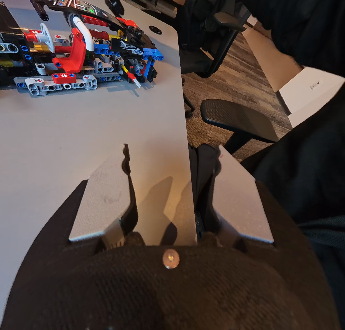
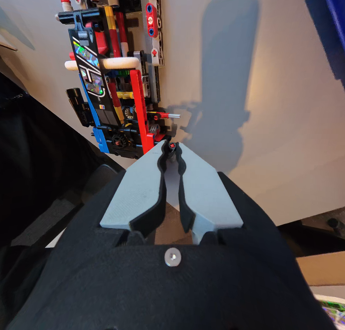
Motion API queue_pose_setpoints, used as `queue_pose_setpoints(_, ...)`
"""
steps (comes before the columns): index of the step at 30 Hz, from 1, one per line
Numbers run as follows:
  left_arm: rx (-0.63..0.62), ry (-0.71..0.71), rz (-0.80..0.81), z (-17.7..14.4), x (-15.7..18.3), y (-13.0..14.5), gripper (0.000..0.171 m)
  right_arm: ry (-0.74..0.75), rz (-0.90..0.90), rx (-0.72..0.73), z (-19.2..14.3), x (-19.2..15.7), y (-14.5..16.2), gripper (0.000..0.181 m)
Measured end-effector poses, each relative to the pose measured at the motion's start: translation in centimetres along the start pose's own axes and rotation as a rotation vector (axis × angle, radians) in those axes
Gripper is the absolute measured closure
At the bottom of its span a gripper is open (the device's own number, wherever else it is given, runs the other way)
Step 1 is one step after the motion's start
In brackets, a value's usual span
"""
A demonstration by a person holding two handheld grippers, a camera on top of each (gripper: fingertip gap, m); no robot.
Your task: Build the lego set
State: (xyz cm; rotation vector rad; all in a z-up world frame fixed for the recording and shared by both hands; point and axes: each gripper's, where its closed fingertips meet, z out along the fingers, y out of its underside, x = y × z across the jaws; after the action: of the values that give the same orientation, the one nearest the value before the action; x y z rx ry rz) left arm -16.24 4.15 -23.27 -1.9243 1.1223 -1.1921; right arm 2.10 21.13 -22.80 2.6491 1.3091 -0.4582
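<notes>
Your right gripper (image 2: 172,147) pinches a small black connector with a red cross axle (image 2: 172,145) just beside the lego car chassis (image 2: 119,97) on the grey table (image 1: 74,134). Your left gripper (image 1: 171,149) hangs spread, empty, over the table edge.

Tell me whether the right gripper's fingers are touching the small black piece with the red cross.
Touching. The right wrist view shows the small black piece pinched between the right gripper fingertips, both pads pressed against its sides.
</notes>
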Motion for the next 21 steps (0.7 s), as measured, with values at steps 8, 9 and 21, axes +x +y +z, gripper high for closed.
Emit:
queue_pose_setpoints(8,0.019,-0.006,0.011,-0.1,-0.1,-0.4,0.088,-0.035,-0.061,0.117,-3.0,-2.5,-1.9,0.177)
queue_pose_setpoints(9,0.024,-0.012,0.020,-0.1,-0.1,-0.5,0.091,-0.057,-0.072,0.136,-3.3,-3.1,-2.0,0.177)
queue_pose_setpoints(21,0.273,0.105,-0.008,1.3,1.4,-11.4,0.129,-0.530,-0.520,0.549,-5.0,-20.3,-5.9,0.177)
